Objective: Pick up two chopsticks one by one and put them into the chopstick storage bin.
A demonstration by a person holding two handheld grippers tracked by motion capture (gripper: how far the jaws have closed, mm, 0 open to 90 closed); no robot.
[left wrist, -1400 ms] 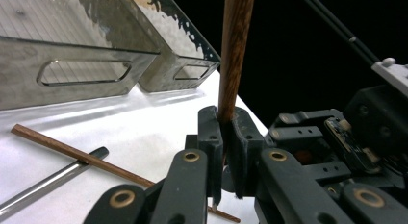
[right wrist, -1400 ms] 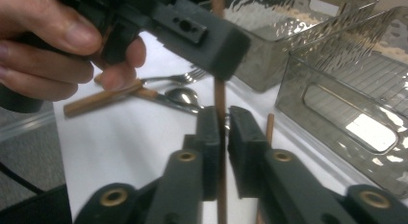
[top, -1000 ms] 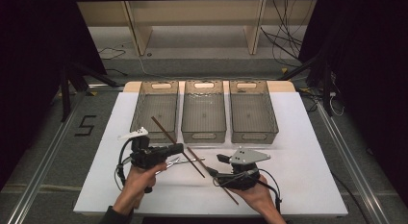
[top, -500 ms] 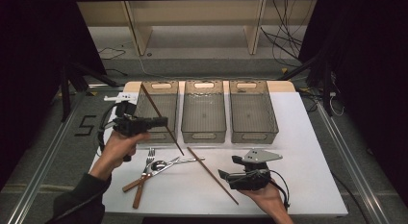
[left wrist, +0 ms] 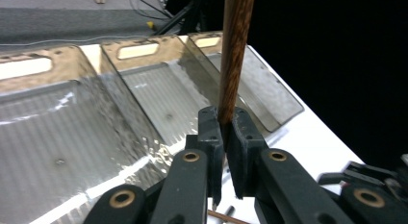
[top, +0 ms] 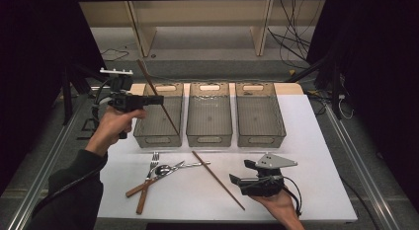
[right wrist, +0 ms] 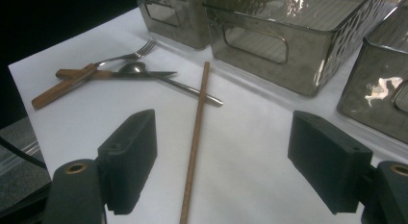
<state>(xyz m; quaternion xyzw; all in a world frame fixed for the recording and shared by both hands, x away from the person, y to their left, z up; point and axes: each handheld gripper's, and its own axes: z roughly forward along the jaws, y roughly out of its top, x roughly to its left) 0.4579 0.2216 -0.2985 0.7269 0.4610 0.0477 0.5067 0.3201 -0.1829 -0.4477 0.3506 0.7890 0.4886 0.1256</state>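
Left tongs (top: pixel 148 99): my jaws are clamped tight on 1 long dark-brown wooden chopstick (top: pixel 159 98), pinched near its middle; in the left gripper view the stick (left wrist: pixel 234 56) rises straight out from between my pads.
What changed on the left: a second ago this hand sat low on the white tabletop (top: pixel 316 141) beside the cutlery; now it is raised at the table's left edge, with the chopstick slanting over the left smoky-grey clear plastic bin (top: pixel 159 136).
Meaning: I judge the stick is lifted clear and only needs lowering into that bin and letting go.
Centre: a loose pile of a steel fork, a spoon and wooden-handled cutlery (top: pixel 160 173) lies on the table in front of the bins, untouched.
Second chopstick (top: pixel 217 179): a matching brown wooden one, flat on the table just right of the pile.
Right tongs (top: pixel 239 183): my jaws have just been opening and now stand wide, holding nothing; the second chopstick (right wrist: pixel 195 142) lies on the table between them, untouched.
Meaning: that stick looks like my next pick.
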